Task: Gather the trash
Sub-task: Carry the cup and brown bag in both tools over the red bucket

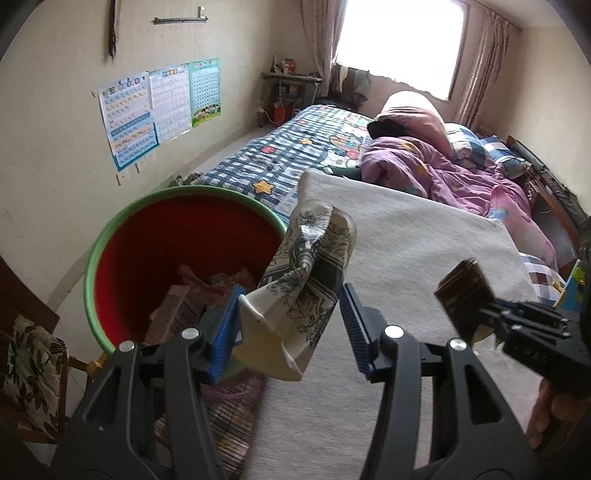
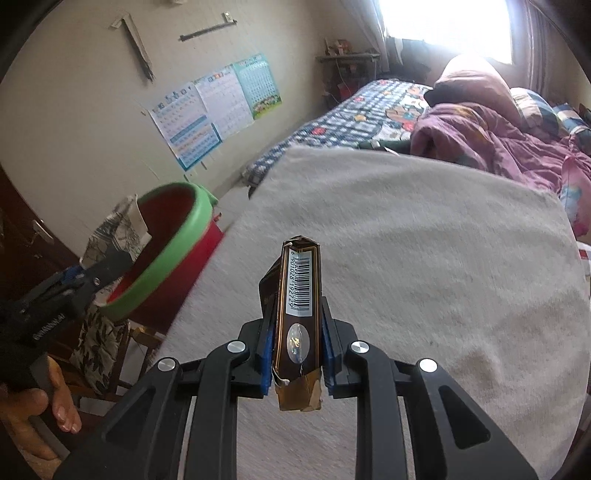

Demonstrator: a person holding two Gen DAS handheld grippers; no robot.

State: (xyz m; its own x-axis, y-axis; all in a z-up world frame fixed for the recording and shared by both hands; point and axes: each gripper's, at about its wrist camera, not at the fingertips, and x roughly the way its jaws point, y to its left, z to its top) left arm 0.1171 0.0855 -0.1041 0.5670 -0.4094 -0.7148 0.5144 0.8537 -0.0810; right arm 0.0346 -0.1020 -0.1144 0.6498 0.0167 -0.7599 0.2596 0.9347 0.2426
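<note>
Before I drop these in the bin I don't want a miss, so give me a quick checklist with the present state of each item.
1. Right claw shut on the brown box: ok.
2. Left claw holding the crumpled carton: ok.
3. Bin mouth open, room left inside: ok.
4. Carton over the bin: not ok, it hangs at the rim.
5. Brown box over the bin: not ok, it is above the white blanket.
6. More trash left on the bed: cannot tell.

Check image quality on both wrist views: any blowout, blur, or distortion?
Left wrist: window blown out white, fisheye bends the walls, brown box slightly blurred. Right wrist: window also clipped, bin rim motion-smeared, barcode on the brown box sharp.
</note>
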